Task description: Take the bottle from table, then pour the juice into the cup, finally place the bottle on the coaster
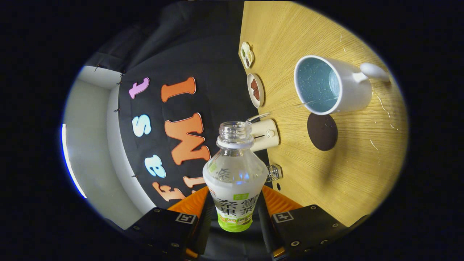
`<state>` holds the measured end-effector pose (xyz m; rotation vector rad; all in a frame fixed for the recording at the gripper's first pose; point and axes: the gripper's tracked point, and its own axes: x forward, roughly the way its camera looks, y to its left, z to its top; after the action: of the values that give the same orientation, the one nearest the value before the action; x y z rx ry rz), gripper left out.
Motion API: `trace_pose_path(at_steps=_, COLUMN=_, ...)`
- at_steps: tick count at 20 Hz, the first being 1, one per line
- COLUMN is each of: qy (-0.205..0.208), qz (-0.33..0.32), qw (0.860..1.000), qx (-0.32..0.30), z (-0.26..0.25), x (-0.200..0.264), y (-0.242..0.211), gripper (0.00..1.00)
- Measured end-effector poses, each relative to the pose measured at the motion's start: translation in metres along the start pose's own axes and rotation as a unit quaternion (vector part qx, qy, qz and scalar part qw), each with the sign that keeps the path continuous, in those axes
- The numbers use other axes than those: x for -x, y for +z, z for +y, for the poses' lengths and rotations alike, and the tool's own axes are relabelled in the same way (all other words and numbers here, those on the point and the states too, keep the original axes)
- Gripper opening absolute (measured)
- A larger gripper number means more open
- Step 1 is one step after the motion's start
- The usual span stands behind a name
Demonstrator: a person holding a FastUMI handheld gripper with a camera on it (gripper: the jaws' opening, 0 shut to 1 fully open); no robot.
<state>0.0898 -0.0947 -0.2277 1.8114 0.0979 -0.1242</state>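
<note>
gripper view, rolled far over so the wooden table [348,174] stands on its side; the gripper [235,208] is clamped on the bottle [235,177], one finger pressing each flank of its labelled body; the bottle is clear plastic, its cap off and its threaded mouth open, pointing ahead away from the fingers; it looks held off the table, though the base is hidden between the fingers; beyond the fingers, out on the open tabletop, stands a white cup [331,85] with a blue inside, its handle on the side away from the booth wall and its mouth facing the camera; just beside the cup, apart from it, lies a dark round coaster [322,131], bare; along the table edge that meets the black cloth wall sit a small cream device [265,135] just past the bottle's mouth, then a small round dish [256,90] with something brown in it, then a small divided dish [247,54] farther along the same edge; a small clear block [274,172] sits at that edge nearest the fingers.
</note>
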Motion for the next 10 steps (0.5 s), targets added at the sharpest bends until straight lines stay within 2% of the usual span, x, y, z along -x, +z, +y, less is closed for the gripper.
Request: trace_pose_path(at_steps=10, qy=-0.003, qz=0.002, qw=1.000, qx=-0.008, z=0.0003, x=-0.0007, y=0.0015, gripper=0.62)
